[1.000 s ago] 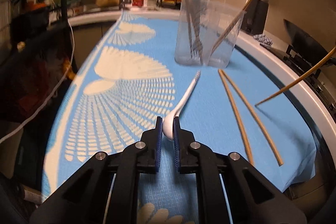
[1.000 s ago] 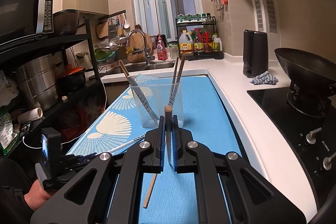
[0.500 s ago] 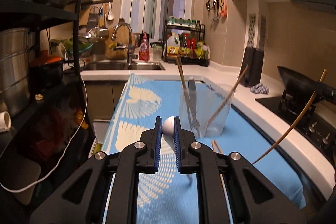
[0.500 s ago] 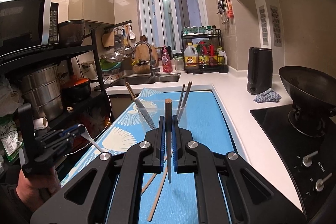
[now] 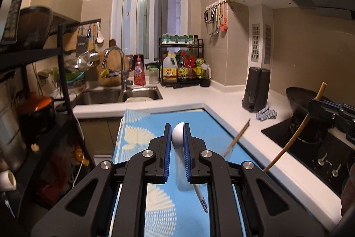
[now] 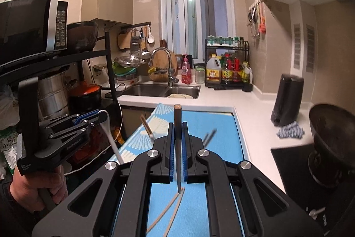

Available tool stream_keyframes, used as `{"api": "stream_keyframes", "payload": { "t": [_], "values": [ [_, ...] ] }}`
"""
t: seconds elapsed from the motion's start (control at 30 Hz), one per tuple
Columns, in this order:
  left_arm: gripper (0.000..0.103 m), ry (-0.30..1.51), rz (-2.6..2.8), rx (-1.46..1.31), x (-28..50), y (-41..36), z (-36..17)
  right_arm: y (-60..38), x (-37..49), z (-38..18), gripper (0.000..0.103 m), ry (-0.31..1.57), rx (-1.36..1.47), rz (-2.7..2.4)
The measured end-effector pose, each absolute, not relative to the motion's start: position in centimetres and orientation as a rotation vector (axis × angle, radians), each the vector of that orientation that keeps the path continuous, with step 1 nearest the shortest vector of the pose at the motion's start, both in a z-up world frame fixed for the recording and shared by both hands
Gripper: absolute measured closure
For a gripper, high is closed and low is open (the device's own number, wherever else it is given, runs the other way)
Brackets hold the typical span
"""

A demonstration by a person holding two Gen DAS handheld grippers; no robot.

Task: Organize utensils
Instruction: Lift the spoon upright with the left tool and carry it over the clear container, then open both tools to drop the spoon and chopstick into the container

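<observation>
Both grippers sit higher than half a second ago; the clear cup with utensils has dropped out of sight behind the left gripper body, only stick tips showing. White spoon (image 5: 178,137) is clamped by its bowl between the blue pads of the left gripper (image 5: 177,139), handle hanging down and toward the camera over the blue mat (image 5: 206,119), striped handle end low. Right wrist view shows the same left gripper (image 6: 97,117) held level at left, a bare hand (image 6: 33,188) wrapped on its grip, spoon handle slanting down. Right gripper (image 6: 178,148) grips a chopstick (image 6: 177,143) upright, blunt end up, tip pointing down above the mat. Left wrist view has that right gripper (image 5: 319,108) at far right over the stove edge, its chopstick (image 5: 295,132) tilted. Two chopsticks (image 6: 170,210) lie loose on the mat under the right gripper, close together. Blurred chopstick tip (image 5: 238,137) pokes up right of the left fingers.

Open mat ahead of both grippers; white counter edge (image 5: 255,148) runs along the mat's right side, cooktop (image 5: 310,148) beyond it, black rack (image 6: 106,64) along the left. Sink (image 6: 164,90) at the far end.

Gripper body carries small white lettering, too blurred to read. Bottle labels unreadable.
</observation>
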State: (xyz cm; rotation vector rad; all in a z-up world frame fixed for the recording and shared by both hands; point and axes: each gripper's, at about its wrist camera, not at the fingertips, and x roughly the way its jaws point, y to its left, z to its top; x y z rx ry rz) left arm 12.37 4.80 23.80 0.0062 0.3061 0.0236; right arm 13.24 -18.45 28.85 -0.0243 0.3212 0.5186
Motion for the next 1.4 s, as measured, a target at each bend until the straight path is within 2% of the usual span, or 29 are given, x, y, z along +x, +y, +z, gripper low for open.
{"api": "stream_keyframes", "payload": {
  "t": [0.2, 0.33, 0.53, 0.77, 0.9, 0.93, 1.0, 1.4],
  "values": [
    [0.092, 0.24, 0.034, 0.067, 17.2, 3.9, 28.4, -15.9, 17.2, 33.2, 0.097, 0.243, -0.042, 0.519],
    [0.092, 0.232, 0.037, 0.096, 20.9, 3.4, 28.6, -14.8, 20.5, 32.7, 0.097, 0.23, -0.031, 0.507],
    [0.092, 0.313, 0.009, 0.143, 25.7, 2.1, 23.7, -14.3, 25.3, 27.8, 0.097, 0.301, -0.001, 0.473],
    [0.092, 0.42, -0.016, 0.153, 27.7, 1.5, 18.4, -14.1, 27.2, 22.1, 0.096, 0.421, -0.005, 0.465],
    [0.091, 0.438, -0.022, 0.142, 27.3, 1.6, 17.6, -14.3, 27.0, 20.8, 0.09, 0.46, 0.013, 0.455],
    [0.091, 0.435, -0.021, 0.139, 27.0, 1.6, 17.8, -14.4, 26.9, 20.8, 0.083, 0.459, 0.018, 0.455],
    [0.091, 0.422, -0.02, 0.132, 26.3, 1.7, 18.4, -14.6, 26.3, 21.0, 0.077, 0.452, 0.017, 0.453],
    [0.09, 0.333, -0.015, 0.053, 16.9, 2.9, 21.3, -16.5, 18.3, 23.2, 0.077, 0.342, 0.029, 0.476]
  ]
}}
